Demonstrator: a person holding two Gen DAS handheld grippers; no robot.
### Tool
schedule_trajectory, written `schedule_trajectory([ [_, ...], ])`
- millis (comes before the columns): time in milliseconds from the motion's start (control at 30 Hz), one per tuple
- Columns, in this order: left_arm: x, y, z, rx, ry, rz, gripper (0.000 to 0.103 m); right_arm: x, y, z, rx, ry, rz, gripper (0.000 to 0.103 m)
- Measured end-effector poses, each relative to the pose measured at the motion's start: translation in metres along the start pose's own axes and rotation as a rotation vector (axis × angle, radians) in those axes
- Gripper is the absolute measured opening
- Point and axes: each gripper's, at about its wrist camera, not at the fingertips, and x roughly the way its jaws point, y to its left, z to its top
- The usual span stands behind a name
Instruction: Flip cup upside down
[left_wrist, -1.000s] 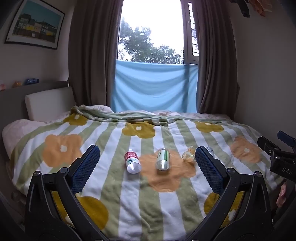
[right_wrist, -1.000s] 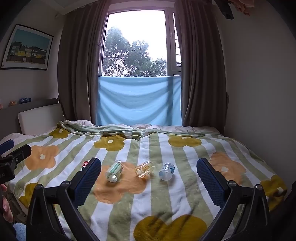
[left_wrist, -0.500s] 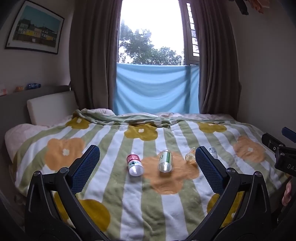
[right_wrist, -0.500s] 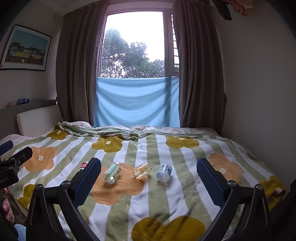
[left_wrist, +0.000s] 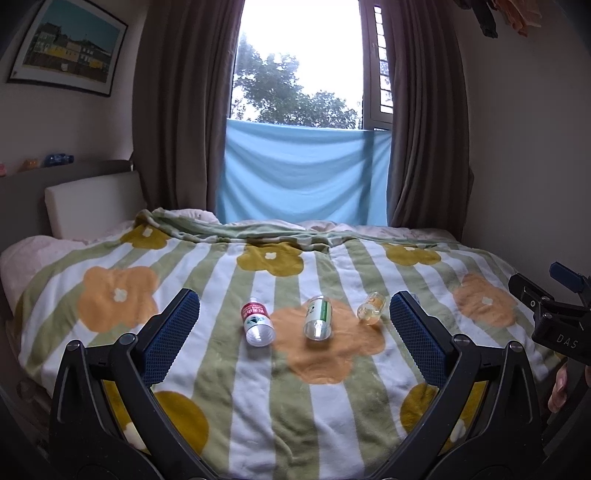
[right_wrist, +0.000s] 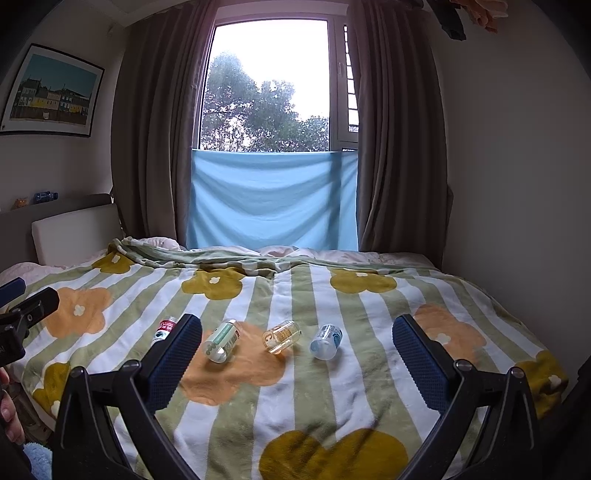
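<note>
Bedroom with a curtained window and a bed (right_wrist: 480, 295) under a striped, flower-print blanket; four small clear cups lie on their sides in a row across it, long axes roughly toward the viewer. Left gripper (left_wrist: 294, 325) and right gripper (right_wrist: 297, 349) both hover short of the row, jaws spread wide, holding nothing. Red-labelled cup (left_wrist: 256, 323) and green-labelled cup (left_wrist: 318, 322) lie ahead of the left; amber cup (right_wrist: 281, 336) and blue-labelled cup (right_wrist: 325, 341) ahead of the right. Label text is unreadable; "DAS" shows on the right gripper's body.

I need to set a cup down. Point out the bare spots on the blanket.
Free: the near blanket between the bottle row and both hand-held grippers, and the far stretch toward the window. Crowded: the row from red-label bottle to blue-label bottle.
</note>
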Motion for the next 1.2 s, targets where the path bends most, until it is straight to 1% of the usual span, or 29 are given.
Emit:
schedule_trajectory([
  [133, -0.001, 0.000, 0.000, 0.009, -0.008, 0.018, 0.103, 0.000, 0.000, 0.000, 0.002, 0.000, 0.000, 0.103],
  [467, -0.003, -0.004, -0.001, 0.025, -0.016, 0.030, 0.103, 0.000, 0.003, 0.002, 0.002, 0.008, -0.014, 0.103],
  [1200, -0.003, -0.010, 0.002, 0.031, -0.006, 0.007, 0.103, 0.000, 0.003, 0.003, 0.004, 0.007, -0.015, 0.103],
])
